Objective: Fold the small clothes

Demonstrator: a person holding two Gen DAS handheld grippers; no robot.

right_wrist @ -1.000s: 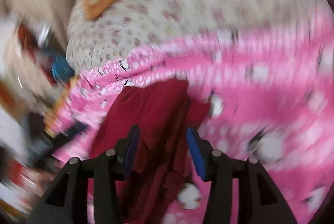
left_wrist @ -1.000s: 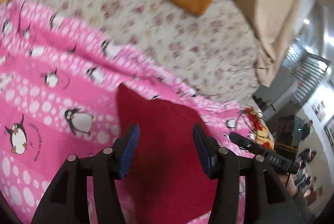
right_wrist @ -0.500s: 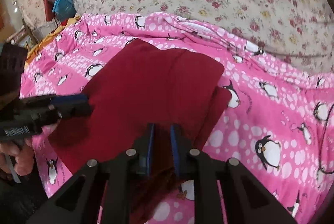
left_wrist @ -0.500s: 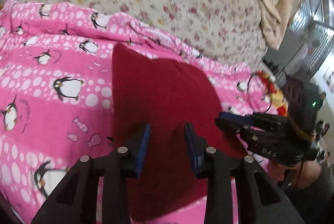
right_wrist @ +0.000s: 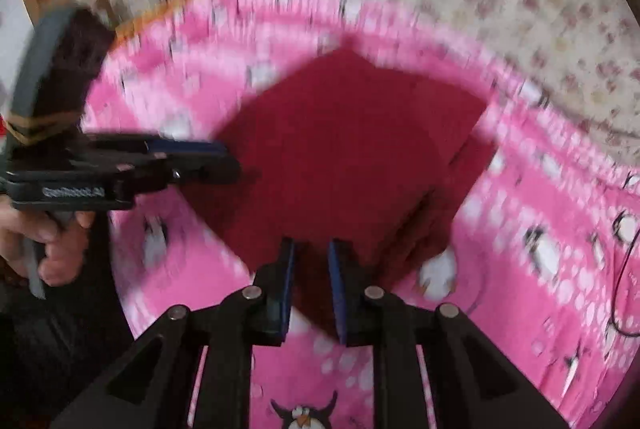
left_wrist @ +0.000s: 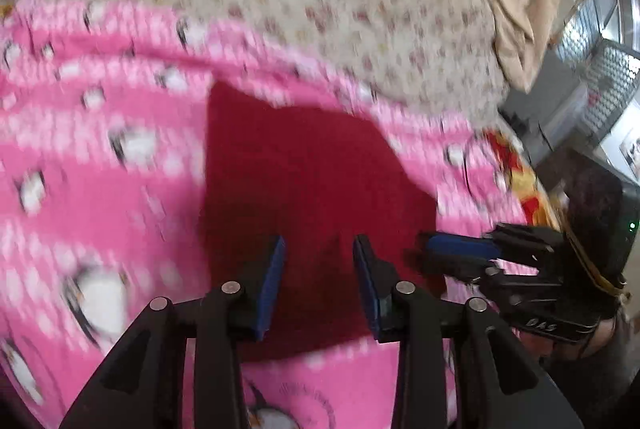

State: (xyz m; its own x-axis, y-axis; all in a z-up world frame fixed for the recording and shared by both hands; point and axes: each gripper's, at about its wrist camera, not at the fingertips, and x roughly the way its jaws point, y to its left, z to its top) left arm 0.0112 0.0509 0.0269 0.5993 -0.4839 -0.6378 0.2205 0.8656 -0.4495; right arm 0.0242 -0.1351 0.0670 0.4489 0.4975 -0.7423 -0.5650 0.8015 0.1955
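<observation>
One bed with a floral sheet (left_wrist: 320, 13), pink penguin blanket (left_wrist: 100, 197) over it, dark red cloth (left_wrist: 304, 181) folded flat on the blanket. Left tool (left_wrist: 319, 269) opening, cloth between pads; right tool (right_wrist: 311, 269) narrow, pinching the cloth's near corner.

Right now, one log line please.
dark red folded cloth: on pink penguin blanket; right gripper: shut on cloth; left gripper: jaws opening, cloth between
</observation>
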